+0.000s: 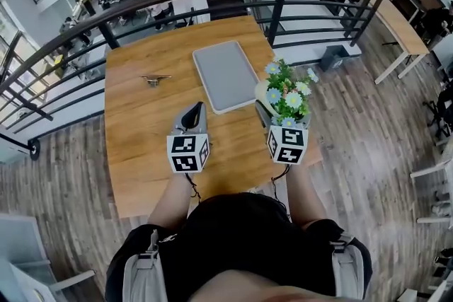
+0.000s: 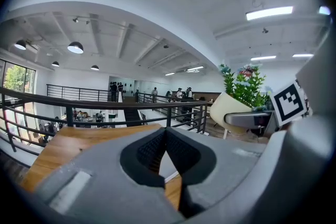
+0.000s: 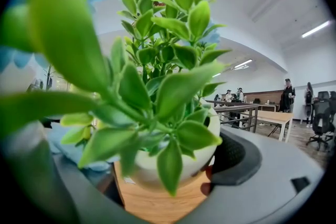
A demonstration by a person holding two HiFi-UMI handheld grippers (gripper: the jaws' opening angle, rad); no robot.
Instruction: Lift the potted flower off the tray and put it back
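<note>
- Our right gripper (image 3: 163, 165) has its fingers (image 3: 239, 157) clamped on the potted flower (image 1: 285, 92), just beside the tray (image 1: 225, 74), near the counter's (image 1: 141, 131) right edge.
- Our left gripper (image 2: 165, 136) hovers with its fingers together on nothing.
- We judge the lift done; next we must carry it left over the tray and lower it upright.

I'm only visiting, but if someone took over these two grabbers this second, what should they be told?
Left gripper: shut, empty, above the table.
Right gripper: shut on the white pot of the potted flower, held up by the right edge of the tray.
Done: the flower is off the tray, and nothing else sits on the tray.
Left to do: set the flower back on the tray and let go.
</note>
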